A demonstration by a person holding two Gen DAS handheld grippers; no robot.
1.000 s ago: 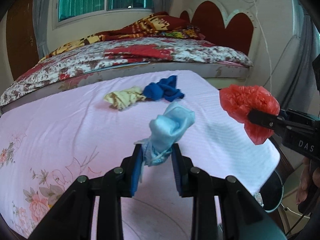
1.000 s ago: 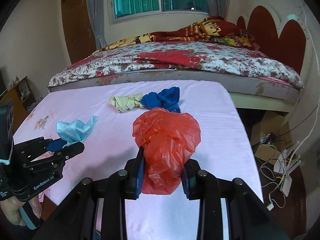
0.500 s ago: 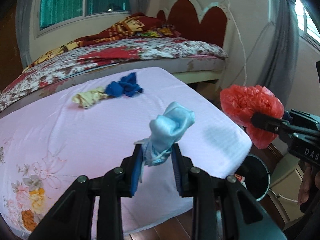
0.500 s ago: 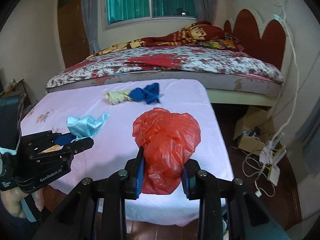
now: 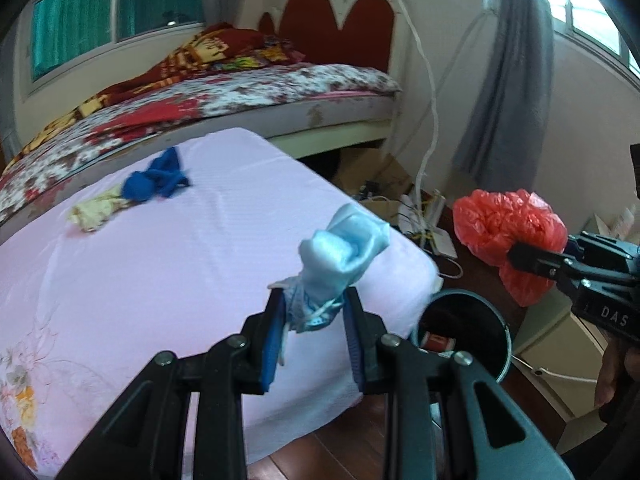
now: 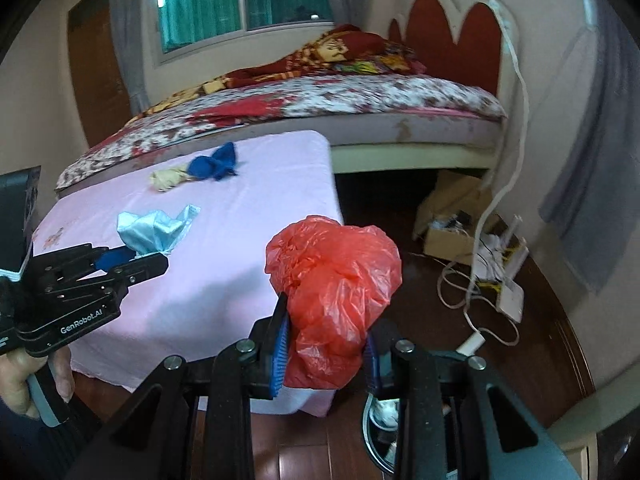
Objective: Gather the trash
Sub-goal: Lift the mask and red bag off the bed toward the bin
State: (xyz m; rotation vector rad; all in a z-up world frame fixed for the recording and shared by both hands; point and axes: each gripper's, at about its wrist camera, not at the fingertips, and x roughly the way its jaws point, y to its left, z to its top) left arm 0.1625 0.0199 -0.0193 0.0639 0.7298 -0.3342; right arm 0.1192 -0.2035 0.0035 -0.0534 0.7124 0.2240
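Gripping a crumpled pale-blue face mask (image 5: 344, 256) between narrowly parted blue pads, the left gripper (image 5: 314, 322) is held over the corner of the pink-sheeted table (image 5: 160, 280); the right gripper (image 6: 326, 350), jaws equally narrow, clamps a bunched red plastic bag (image 6: 334, 280) beyond the table edge. A blue cloth (image 5: 158, 178) and yellow cloth (image 5: 94, 214) lie together on the sheet. Only the left view shows the round bin (image 5: 464, 330) whole; the right view shows just its rim.

In my left wrist view, two cloths (image 5: 132, 196) lie on the table (image 5: 160, 272) at upper left, the bed (image 5: 248, 96) behind it, the bin (image 5: 464, 336) below its right corner.
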